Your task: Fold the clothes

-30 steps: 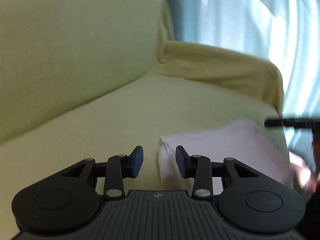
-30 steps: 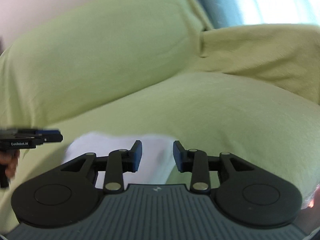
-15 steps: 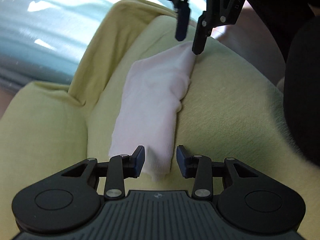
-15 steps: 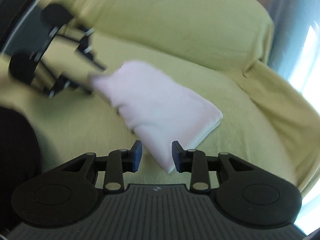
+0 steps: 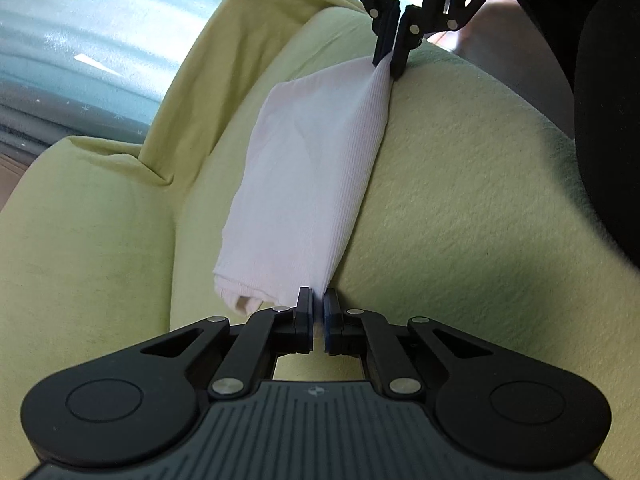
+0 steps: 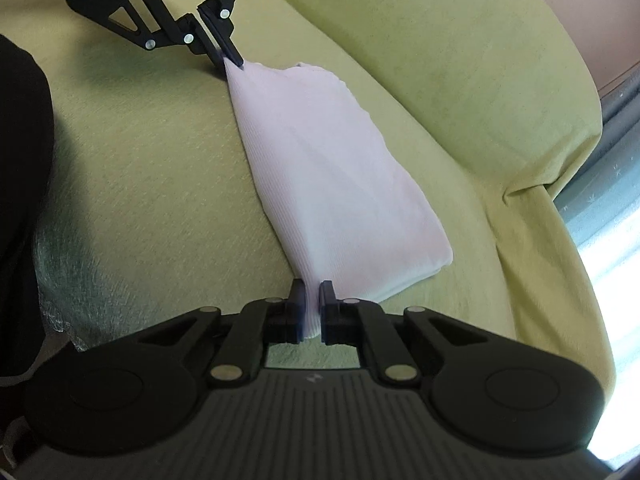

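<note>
Scene: folded white garment [image 5: 304, 184] on a sofa [image 5: 460, 184] draped in a yellow-green cover, pale curtain [image 5: 80, 40] behind.
Garment: lying lengthwise on the seat cushion, stretched between two claws; layered folds showing at the loose corner near the left claw.
Left claw [image 5: 317, 308]: fingers drawn together, clamped on the near corner of the garment at the seat surface.
Right claw [image 6: 311, 300]: fingers nearly closed, pinching the opposite end of the same long edge, cloth bunched between the pads.
Cross view, left camera: right claw [image 5: 392, 56] at the far end, tips down on the cloth corner, fabric pulled to a point.
Cross view, right camera: left claw [image 6: 230, 56] at the far end, gripping the tapered corner of the garment [image 6: 332, 176].
Edge held: the side toward the front of the seat, taut in a straight line.
Person: dark clothing [image 5: 608, 100] at the frame margin.
</note>
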Demonstrator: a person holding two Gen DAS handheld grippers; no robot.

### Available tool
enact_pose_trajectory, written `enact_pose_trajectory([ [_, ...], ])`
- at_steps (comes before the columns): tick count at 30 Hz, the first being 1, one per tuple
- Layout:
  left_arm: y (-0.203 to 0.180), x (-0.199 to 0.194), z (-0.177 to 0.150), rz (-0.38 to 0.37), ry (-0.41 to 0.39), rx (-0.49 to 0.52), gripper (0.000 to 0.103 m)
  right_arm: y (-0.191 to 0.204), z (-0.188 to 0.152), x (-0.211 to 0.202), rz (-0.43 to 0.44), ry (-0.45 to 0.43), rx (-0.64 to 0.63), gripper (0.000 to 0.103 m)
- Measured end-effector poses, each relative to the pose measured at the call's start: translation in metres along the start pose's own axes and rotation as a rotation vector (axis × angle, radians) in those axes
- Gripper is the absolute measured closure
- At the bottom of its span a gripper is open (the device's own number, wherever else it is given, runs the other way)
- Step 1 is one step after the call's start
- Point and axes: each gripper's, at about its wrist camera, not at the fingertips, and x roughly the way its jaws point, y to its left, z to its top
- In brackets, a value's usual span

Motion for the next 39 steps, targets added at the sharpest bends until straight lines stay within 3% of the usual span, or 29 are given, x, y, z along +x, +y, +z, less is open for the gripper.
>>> enact_pose_trajectory([
  [4,0.007,-0.007,-0.007,-0.018,0.011,-0.042,0.087,-0.008,-0.004,-0.003,0.015,0.016,0.037,0.098],
  [7,0.019,-0.016,-0.019,-0.013,0.032,-0.165,0.076,-0.014,-0.006,-0.005,0.020,0.040,0.100,0.093],
  [11,0.042,-0.030,-0.025,0.018,0.027,-0.384,0.072,-0.041,-0.010,-0.016,0.058,0.016,0.349,0.088],
  [13,0.053,-0.033,-0.022,0.033,0.013,-0.498,0.070,-0.056,-0.016,-0.021,0.074,-0.018,0.494,0.080],
  [15,0.060,-0.031,-0.016,0.019,-0.019,-0.610,0.070,-0.067,-0.021,-0.024,0.086,-0.053,0.608,0.080],
  [18,0.063,-0.011,-0.001,-0.004,-0.053,-0.686,0.070,-0.077,-0.026,-0.021,0.134,-0.087,0.714,0.080],
  [22,0.060,0.020,0.009,-0.067,-0.058,-0.773,0.071,-0.081,-0.027,-0.005,0.236,-0.118,0.776,0.084],
  [26,0.051,0.029,-0.006,-0.092,-0.046,-0.827,0.071,-0.086,-0.026,0.019,0.302,-0.132,0.807,0.084],
  [30,0.057,0.024,-0.019,-0.073,-0.020,-0.840,0.068,-0.090,-0.032,0.033,0.295,-0.110,0.851,0.096],
  [32,0.066,0.026,-0.027,-0.057,0.003,-0.872,0.069,-0.092,-0.037,0.031,0.272,-0.116,0.891,0.096],
  [36,0.089,0.033,-0.050,-0.026,0.009,-1.062,0.068,-0.097,-0.047,0.025,0.243,-0.190,0.955,0.089],
  [39,0.112,0.053,-0.062,-0.061,-0.016,-1.247,0.057,-0.102,-0.055,0.025,0.244,-0.217,1.011,0.085],
])
